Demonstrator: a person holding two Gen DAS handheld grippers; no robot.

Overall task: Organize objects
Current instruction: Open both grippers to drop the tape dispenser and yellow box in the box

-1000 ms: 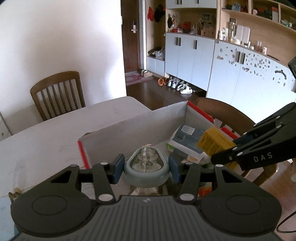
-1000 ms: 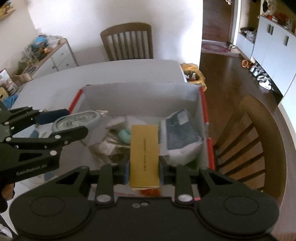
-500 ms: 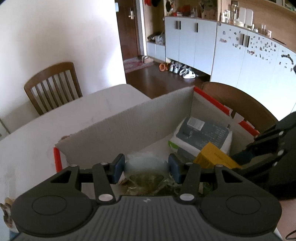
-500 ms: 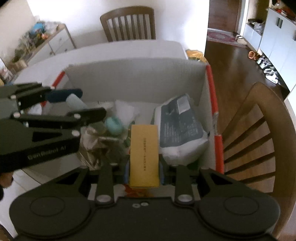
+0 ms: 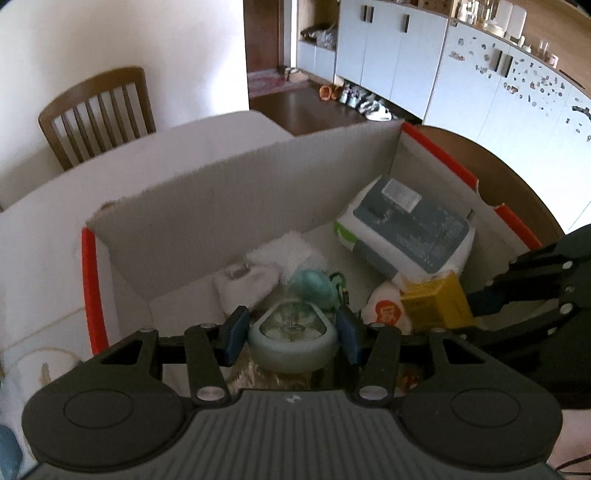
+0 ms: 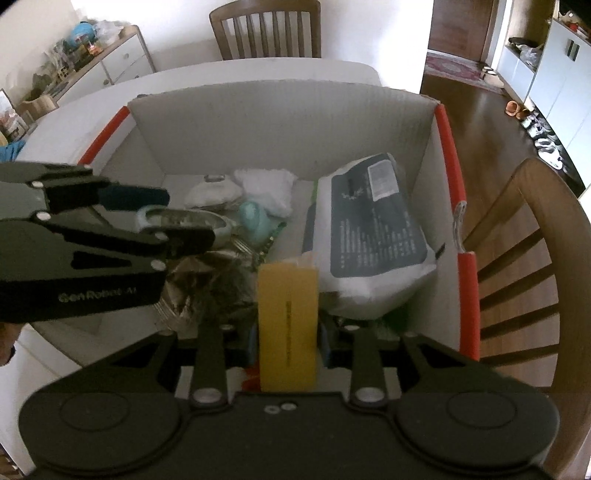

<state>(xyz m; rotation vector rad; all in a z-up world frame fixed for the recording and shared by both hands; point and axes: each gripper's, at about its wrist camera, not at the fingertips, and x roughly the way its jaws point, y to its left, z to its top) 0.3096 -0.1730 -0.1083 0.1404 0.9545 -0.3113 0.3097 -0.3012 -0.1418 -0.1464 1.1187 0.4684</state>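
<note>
White bench [image 6: 258, 72] carries an open cardboard box [image 6: 280, 122] with red-edged flaps. Nearest, the right gripper [image 6: 286, 338] has its jaws around a yellow carton [image 6: 287, 325] standing low in the box; they have just been opening and I cannot tell whether the pads press it. The left gripper [image 5: 291, 334] holds a pale blue oval container [image 5: 291, 338] between half-spread jaws, down inside the box. Beyond lie a grey-and-white pack [image 6: 373, 236], a teal item [image 5: 310, 284] and white wadding [image 6: 266, 184]. Farther off stands a wooden chair [image 6: 266, 27].
</note>
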